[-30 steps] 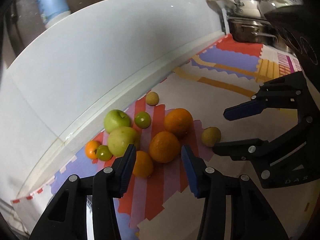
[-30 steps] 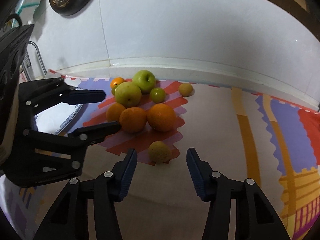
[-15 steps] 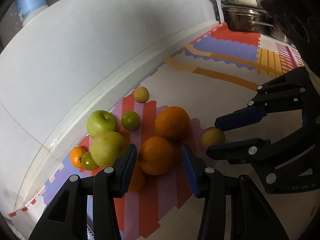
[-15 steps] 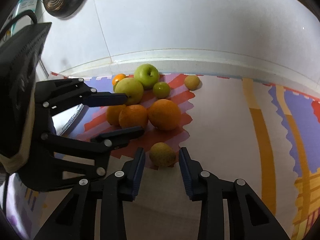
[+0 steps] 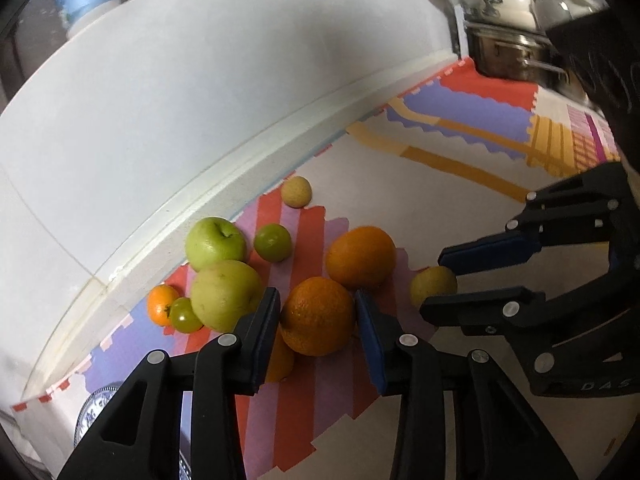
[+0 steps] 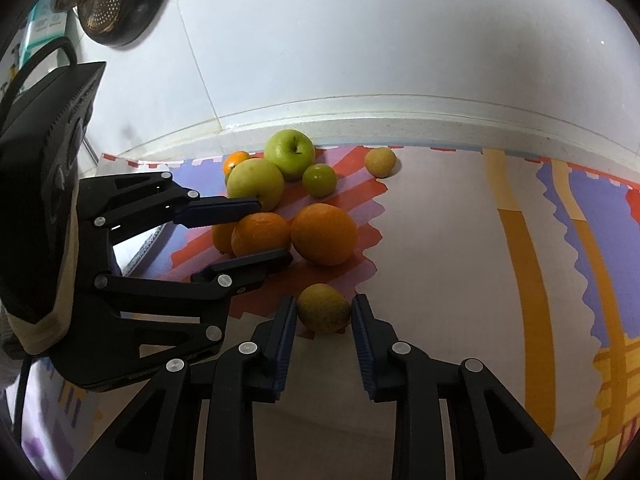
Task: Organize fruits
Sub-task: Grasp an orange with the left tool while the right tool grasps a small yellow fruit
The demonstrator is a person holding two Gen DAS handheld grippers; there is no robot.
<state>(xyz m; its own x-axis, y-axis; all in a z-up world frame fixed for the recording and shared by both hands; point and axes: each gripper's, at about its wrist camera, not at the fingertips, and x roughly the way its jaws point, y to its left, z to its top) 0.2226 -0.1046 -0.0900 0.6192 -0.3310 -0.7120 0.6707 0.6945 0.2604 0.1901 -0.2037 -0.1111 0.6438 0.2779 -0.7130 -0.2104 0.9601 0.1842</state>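
Bright mat (image 6: 440,240) under us: we have closed in, left gripper (image 5: 316,312) straddling an orange (image 5: 318,316), right gripper (image 6: 324,312) narrowed around the near lime (image 6: 324,307); both grasps imminent, jaws open.

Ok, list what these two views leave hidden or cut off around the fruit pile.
- Left wrist view: a third orange is mostly hidden behind the left gripper fingers.
- Left wrist view: the plate is cut off by those fingers.
- Right wrist view: the left gripper covers the near orange in part; contact is unclear.
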